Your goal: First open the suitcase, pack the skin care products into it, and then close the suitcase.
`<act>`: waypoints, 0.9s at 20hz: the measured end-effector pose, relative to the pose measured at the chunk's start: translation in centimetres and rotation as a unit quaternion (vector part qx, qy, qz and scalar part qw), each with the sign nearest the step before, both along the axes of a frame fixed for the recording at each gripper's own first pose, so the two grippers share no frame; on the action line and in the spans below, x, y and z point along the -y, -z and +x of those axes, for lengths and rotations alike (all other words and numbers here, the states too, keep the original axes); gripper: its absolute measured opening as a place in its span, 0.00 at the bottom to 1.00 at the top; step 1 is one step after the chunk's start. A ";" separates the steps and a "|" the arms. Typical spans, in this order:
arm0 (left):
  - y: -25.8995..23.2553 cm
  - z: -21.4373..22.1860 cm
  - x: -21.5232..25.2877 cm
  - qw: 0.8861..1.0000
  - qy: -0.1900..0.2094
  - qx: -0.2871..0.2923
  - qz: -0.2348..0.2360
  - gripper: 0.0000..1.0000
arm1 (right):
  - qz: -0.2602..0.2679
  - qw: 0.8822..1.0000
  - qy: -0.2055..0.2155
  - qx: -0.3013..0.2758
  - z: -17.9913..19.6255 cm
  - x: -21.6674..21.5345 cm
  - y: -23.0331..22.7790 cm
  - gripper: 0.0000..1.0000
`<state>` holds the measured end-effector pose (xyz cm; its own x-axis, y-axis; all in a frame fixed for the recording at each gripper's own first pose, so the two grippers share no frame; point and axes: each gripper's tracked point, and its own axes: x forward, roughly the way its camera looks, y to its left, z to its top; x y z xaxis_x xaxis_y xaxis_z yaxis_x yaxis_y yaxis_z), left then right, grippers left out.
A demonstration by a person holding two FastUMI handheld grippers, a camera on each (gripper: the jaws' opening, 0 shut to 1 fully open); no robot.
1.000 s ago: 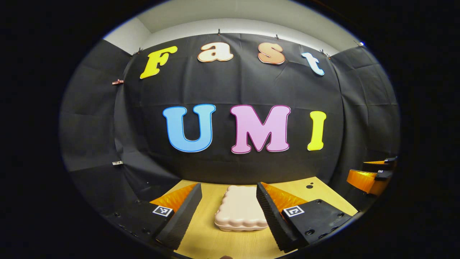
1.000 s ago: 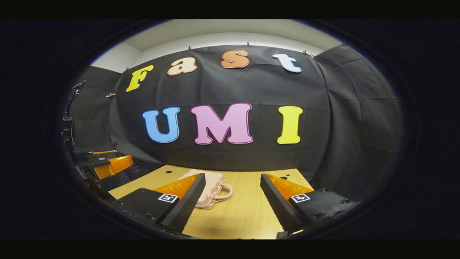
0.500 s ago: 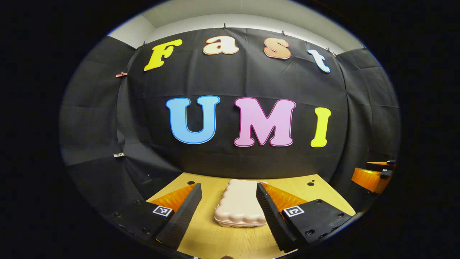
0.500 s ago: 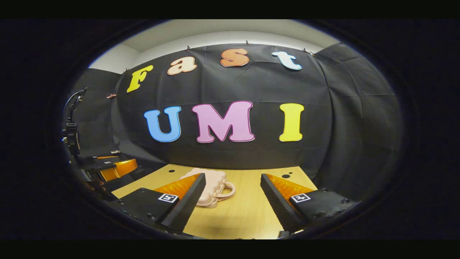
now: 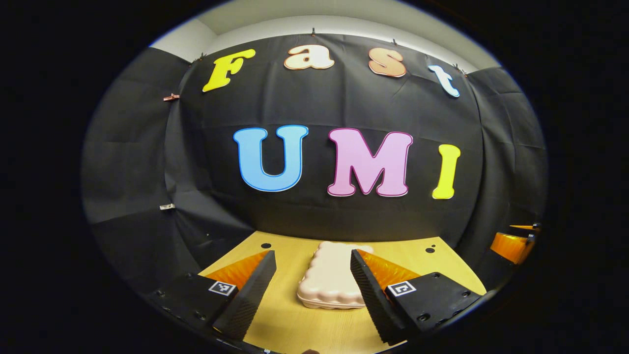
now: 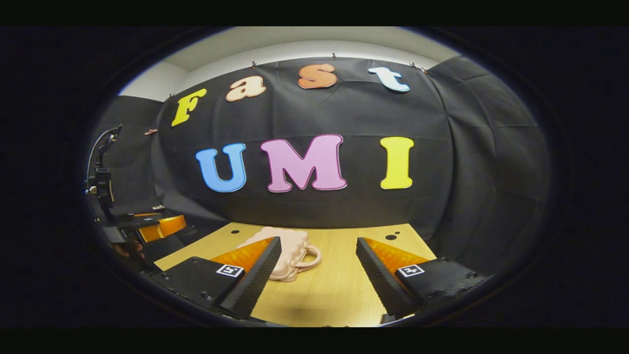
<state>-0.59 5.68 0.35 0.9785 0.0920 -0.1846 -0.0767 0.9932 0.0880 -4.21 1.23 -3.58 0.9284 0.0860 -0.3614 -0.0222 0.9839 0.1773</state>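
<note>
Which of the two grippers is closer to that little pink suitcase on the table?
Left, probably. The left gripper points straight at the suitcase, which lies between its open fingers. The right gripper stands off to the case's handle side, the suitcase behind one finger.

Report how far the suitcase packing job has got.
Nothing looks done: the pink suitcase lies shut on the wooden table. In hand: the left claw hangs open in front of it, and the right claw is open beside its handle, neither touching. Left: opening, packing the skin care products, closing.
</note>
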 end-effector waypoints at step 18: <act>-0.5 1.2 0.9 1.000 0.003 0.015 0.005 0.96 | -0.034 0.999 0.007 0.000 0.6 1.7 0.9 0.97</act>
